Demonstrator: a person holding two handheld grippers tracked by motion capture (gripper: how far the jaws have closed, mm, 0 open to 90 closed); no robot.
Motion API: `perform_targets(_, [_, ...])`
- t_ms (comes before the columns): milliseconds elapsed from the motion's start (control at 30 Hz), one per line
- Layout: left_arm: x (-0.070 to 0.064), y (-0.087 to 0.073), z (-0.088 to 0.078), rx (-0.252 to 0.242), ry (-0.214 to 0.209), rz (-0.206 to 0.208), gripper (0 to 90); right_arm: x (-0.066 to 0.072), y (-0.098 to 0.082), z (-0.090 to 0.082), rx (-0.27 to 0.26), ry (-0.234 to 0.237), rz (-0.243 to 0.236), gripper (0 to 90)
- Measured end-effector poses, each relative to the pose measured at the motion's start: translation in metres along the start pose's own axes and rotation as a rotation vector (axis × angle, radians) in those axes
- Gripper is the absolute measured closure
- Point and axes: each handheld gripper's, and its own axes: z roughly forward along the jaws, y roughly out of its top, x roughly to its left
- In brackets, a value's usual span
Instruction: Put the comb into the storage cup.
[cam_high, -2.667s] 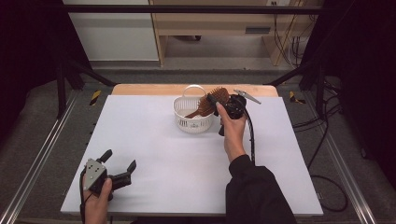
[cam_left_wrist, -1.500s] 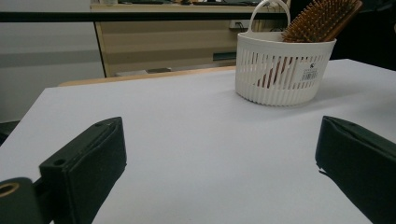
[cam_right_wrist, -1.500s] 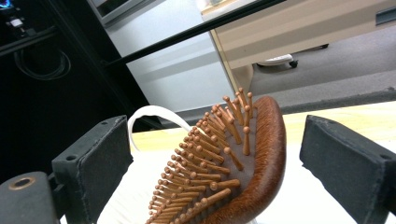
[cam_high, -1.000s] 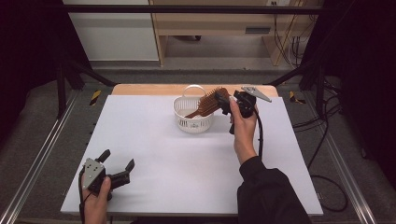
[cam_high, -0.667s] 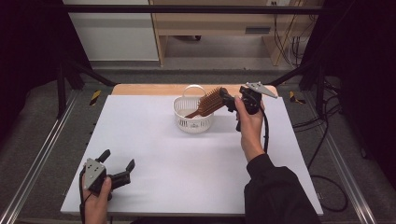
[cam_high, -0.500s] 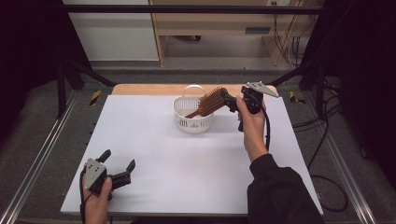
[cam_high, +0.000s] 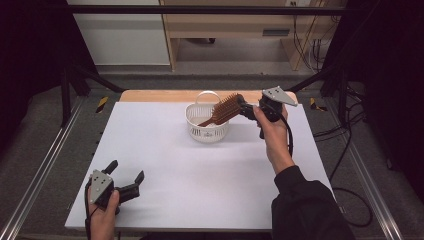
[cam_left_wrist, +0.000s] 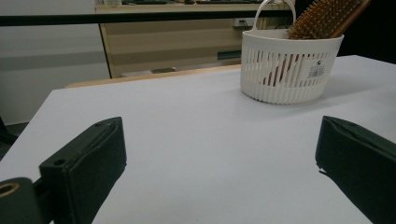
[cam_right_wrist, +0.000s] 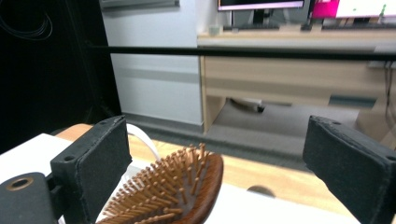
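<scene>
1. The right gripper (cam_high: 248, 107) is held up at the far right of the table (cam_high: 165, 150), just beside the white basket (cam_high: 207, 131); in the right gripper view its jaws stand spread wide, and nothing is pinched between them.
2. The wooden hairbrush (cam_high: 226, 109) stands propped in the basket, its handle down inside and its bristled head tilted up over the right rim; the head lies just before the right gripper, low between the open jaws in the right gripper view (cam_right_wrist: 175, 193), and I cannot tell whether it touches either jaw.
3. The left gripper (cam_high: 125, 177) rests low at the near left corner of the table, well apart from the basket; its jaws are spread and hold nothing.
4. In the left gripper view the basket (cam_left_wrist: 290, 65) stands far off on the bare white surface, its handle loop upright; the brush head (cam_left_wrist: 327, 17) leans out over its rim.
</scene>
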Motion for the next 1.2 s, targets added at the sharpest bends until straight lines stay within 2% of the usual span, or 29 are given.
perform_targets(200, [-0.001, -0.001, 0.0, 0.0, -0.007, -0.007, 2.0, -0.002, 0.002, -0.01, -0.013, 0.02, -0.034, 7.3])
perform_targets(300, [0.0, 0.0, -0.001, -0.016, -0.012, -0.01, 2.0, -0.003, 0.004, -0.016, -0.027, 0.036, -0.041, 6.4])
perform_targets(433, [0.004, 0.002, -0.003, -0.038, -0.005, -0.013, 1.8, -0.005, 0.006, -0.026, -0.044, 0.051, -0.04, 5.2])
perform_targets(700, [0.018, 0.002, -0.003, -0.055, -0.024, -0.014, 1.1, -0.015, 0.005, -0.049, -0.07, 0.073, -0.026, 4.5])
perform_targets(833, [0.02, 0.002, -0.004, -0.057, -0.02, -0.025, 1.2, -0.025, 0.003, -0.061, -0.076, 0.06, -0.013, 4.3])
perform_targets(900, [0.019, 0.003, -0.004, -0.056, -0.031, -0.027, 1.2, -0.031, 0.002, -0.066, -0.08, 0.044, -0.013, 4.3])
perform_targets(1000, [0.018, 0.003, -0.004, -0.054, -0.046, -0.034, 1.1, -0.04, 0.0, -0.073, -0.093, 0.025, 0.018, 4.3])
perform_targets(1200, [0.016, 0.003, -0.005, -0.049, -0.073, -0.043, 1.3, -0.053, 0.0, -0.091, -0.117, 0.005, 0.029, 4.2])
